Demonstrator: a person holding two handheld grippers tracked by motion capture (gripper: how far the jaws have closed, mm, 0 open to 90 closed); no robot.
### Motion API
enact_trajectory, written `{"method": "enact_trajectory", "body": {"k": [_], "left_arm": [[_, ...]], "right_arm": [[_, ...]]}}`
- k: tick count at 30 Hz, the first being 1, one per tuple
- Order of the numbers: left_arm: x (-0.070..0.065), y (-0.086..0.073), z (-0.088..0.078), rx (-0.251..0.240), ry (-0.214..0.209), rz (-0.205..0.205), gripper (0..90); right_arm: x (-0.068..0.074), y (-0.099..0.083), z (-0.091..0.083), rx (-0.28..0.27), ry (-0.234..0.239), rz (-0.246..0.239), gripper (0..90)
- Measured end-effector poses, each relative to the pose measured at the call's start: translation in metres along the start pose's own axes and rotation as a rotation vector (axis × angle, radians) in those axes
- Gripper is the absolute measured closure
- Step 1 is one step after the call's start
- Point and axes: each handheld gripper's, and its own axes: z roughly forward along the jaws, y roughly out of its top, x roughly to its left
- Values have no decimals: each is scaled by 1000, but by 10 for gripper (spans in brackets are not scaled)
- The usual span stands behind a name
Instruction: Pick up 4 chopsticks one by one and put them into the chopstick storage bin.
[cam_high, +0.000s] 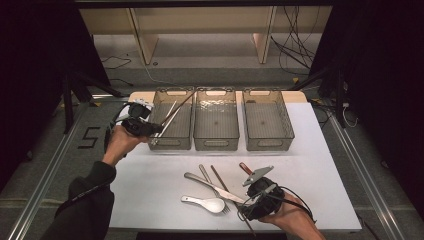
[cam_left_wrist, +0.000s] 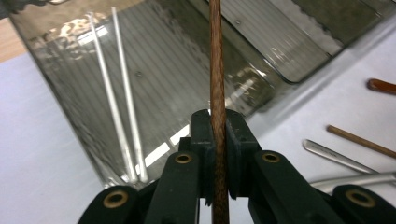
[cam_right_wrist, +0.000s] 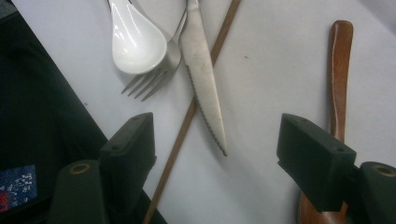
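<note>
The left gripper (cam_left_wrist: 215, 140) has its jaws closed tight on a brown wooden chopstick (cam_left_wrist: 216, 70). The chopstick's long axis runs straight along the jaws, and its far end points over the leftmost grey bin (cam_high: 172, 125), where two metal chopsticks (cam_left_wrist: 119, 93) lie. The right gripper (cam_right_wrist: 217, 154) hovers with its jaws wide apart, holding nothing, above a knife (cam_right_wrist: 203, 70) on the white table (cam_high: 150, 185).

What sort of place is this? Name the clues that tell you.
Probably a recording lab, not a kitchen: dark curtains around a white table, loose cables on the floor, and three clear bins set out for sorting cutlery.
</note>
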Motion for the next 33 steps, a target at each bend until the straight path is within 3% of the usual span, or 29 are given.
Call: {"method": "enact_trajectory", "body": {"k": [7, 14, 33], "left_arm": [[18, 6, 10, 11, 38, -61, 833], [26, 8, 24, 31, 65, -83, 833], [35, 11, 45, 60, 86, -138, 829]], "right_arm": [[1, -1, -1, -1, 6, -2, 282], [2, -2, -1, -7, 10, -8, 275], [7, -2, -3, -6, 19, -15, 271]]}}
